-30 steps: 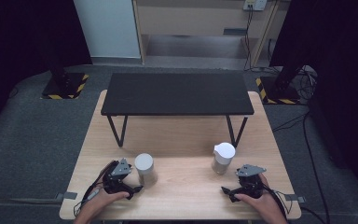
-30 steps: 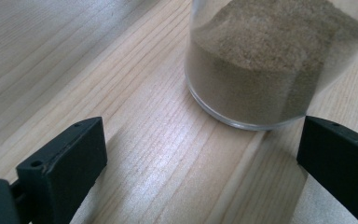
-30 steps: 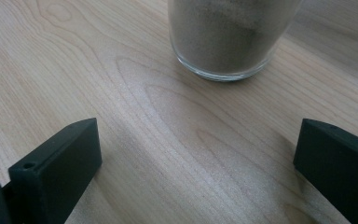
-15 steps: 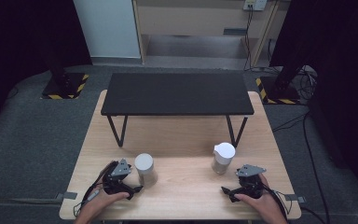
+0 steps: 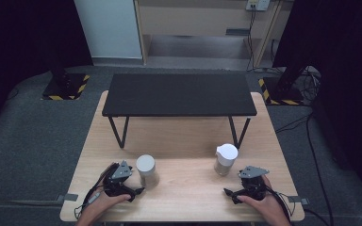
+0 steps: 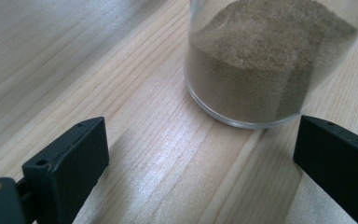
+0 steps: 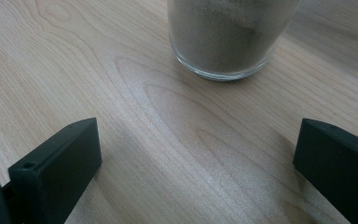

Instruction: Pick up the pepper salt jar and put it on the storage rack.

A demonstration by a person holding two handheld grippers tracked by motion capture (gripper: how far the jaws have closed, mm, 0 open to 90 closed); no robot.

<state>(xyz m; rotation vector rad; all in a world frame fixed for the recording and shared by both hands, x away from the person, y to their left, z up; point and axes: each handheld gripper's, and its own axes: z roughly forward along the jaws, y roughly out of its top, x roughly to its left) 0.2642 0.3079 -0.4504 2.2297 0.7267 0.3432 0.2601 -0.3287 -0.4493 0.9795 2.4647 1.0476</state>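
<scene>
Riding the spread left hand-held gripper [image 6: 200, 154] reveals sand heaped inside the jar [image 6: 265, 60].

Dim, soft overhead light; dark surroundings.

High view: fixed above the near edge of the bench [image 5: 184, 141], facing forward and down, far enough back to take in the whole top and the black riser shelf [image 5: 179, 94]. Left tool cam: low, close, looking between its jaws at the left jar [image 6: 265, 60]. Right tool cam: same setup, right jar [image 7: 228, 37] slightly farther off. Shared with the high view: each jar [image 5: 147, 170] [image 5: 226, 159] and the wood nearest it.
</scene>
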